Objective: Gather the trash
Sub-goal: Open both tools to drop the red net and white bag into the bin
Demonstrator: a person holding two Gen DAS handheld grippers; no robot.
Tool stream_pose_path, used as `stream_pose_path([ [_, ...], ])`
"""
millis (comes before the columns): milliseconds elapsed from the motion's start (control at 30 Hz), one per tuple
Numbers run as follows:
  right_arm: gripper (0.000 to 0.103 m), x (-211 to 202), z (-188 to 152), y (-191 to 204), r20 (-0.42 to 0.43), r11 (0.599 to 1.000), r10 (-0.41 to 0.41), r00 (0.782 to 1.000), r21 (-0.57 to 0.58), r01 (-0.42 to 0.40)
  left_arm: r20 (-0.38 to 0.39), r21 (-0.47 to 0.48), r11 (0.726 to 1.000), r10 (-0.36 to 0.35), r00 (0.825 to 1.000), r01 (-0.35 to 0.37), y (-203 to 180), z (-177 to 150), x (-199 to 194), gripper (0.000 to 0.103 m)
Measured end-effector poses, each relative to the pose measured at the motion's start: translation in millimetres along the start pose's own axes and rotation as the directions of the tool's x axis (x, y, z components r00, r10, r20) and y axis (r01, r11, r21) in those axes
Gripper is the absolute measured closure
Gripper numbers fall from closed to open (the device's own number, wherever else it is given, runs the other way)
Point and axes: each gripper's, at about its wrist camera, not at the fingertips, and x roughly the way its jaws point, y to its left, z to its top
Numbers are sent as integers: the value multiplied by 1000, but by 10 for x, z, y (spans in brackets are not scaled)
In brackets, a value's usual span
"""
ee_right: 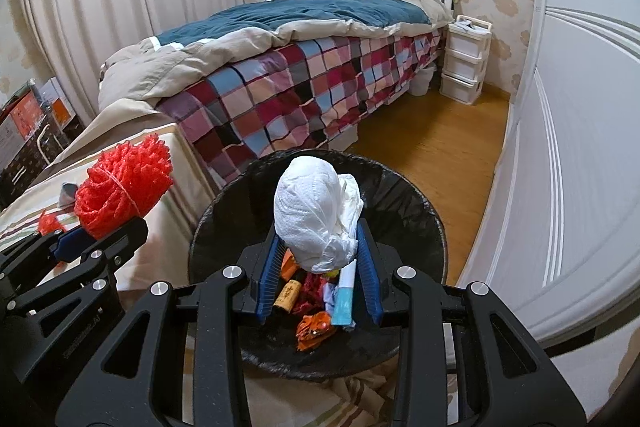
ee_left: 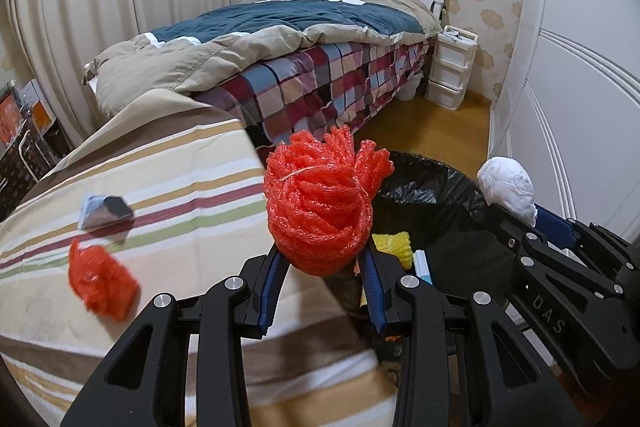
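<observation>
My left gripper is clamped on a bundle of red foam netting, both blue fingers pressed into its lower sides; the bundle hangs over the right edge of the striped cloth, just beside the rim of the black-lined trash bin. My right gripper is closed around a crumpled white tissue wad, held directly above the bin's open mouth — the bin stands on the wood floor between the striped surface and the white wardrobe door.

Inside the bin lie a small brown bottle, an orange wrapper, a pale blue and white tube and some dark red scraps; in the left wrist view a yellow foam net shows near the bin's left wall.

Two pieces are left on the striped cloth toward its left edge — a smaller red foam net, blurred, and a crumpled grey-and-black packet just beyond it; they lie close together, though I cannot tell whether they touch.

The bed with a patchwork quilt runs along the far side.
</observation>
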Motion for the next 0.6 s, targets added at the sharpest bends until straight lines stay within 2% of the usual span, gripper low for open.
stream_pose_path([
  [600,68,406,55,-212,-43,999,-25,999,46,27,-61,24,1000,21,998,-20,-195,125,407,66],
])
